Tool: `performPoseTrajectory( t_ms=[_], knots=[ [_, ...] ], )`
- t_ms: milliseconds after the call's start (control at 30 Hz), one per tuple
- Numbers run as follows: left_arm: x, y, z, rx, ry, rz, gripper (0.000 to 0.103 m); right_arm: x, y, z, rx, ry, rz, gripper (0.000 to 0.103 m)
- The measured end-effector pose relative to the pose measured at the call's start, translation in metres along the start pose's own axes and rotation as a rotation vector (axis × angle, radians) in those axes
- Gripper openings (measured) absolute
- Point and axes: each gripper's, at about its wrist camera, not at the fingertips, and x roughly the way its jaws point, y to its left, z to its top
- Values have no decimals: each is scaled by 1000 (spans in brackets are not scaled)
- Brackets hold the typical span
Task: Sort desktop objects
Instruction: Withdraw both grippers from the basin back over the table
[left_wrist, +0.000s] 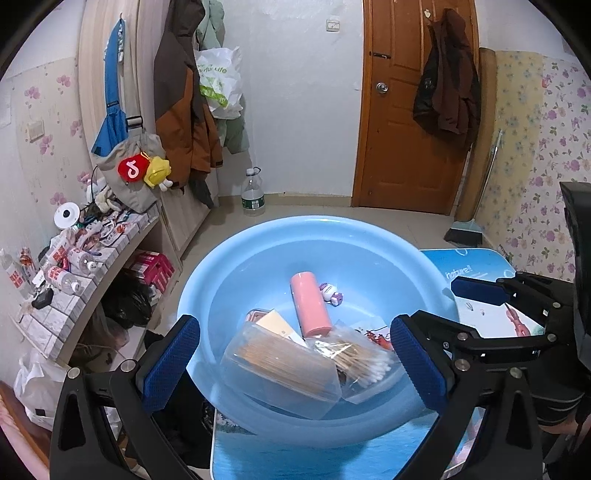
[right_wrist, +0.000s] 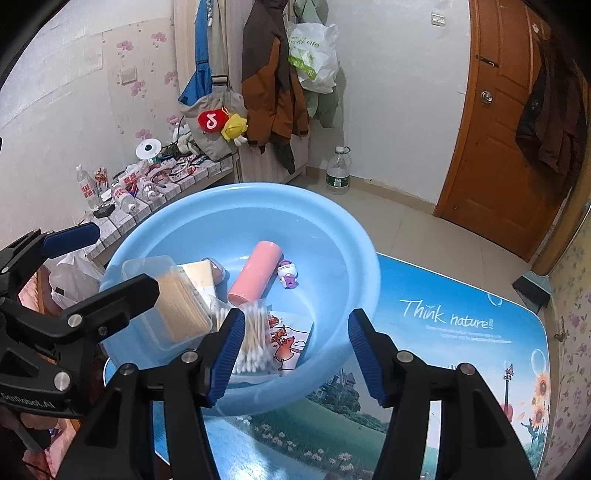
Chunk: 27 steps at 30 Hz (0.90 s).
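Both tools (left_wrist: 295, 354) (right_wrist: 295, 354) hover empty, jaws apart, above the basin (left_wrist: 236, 258) of items.

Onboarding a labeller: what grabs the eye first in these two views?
The big round light-blue plastic basin dominates, sitting on the table with a printed nature scene. Inside lie a pink cylinder, a clear bag of cotton swabs and a clear plastic box of wooden sticks. Both hand-held grippers, left and right, hang open and empty above the near rim.
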Motion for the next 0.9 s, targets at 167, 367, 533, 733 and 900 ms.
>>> performPoseTrajectory(
  t_ms=[167, 367, 533, 733, 900],
  knots=[
    [-6, -4, 1, -5, -4, 2, 103, -13, -2, -3, 6, -15, 1, 60],
    [-13, -10, -1, -4, -4, 4, 103, -29, -9, -10, 19, -29, -3, 63],
    [-19, -21, -5, 10, -2, 0, 103, -44, -21, -21, 45, -41, -10, 68],
    [-25, -34, -8, 16, -2, 3, 103, -61, -30, -34, 65, -43, -18, 68],
    [-36, -45, -15, 5, -6, 4, 103, -79, -33, -45, 69, -56, -38, 69]
  ],
)
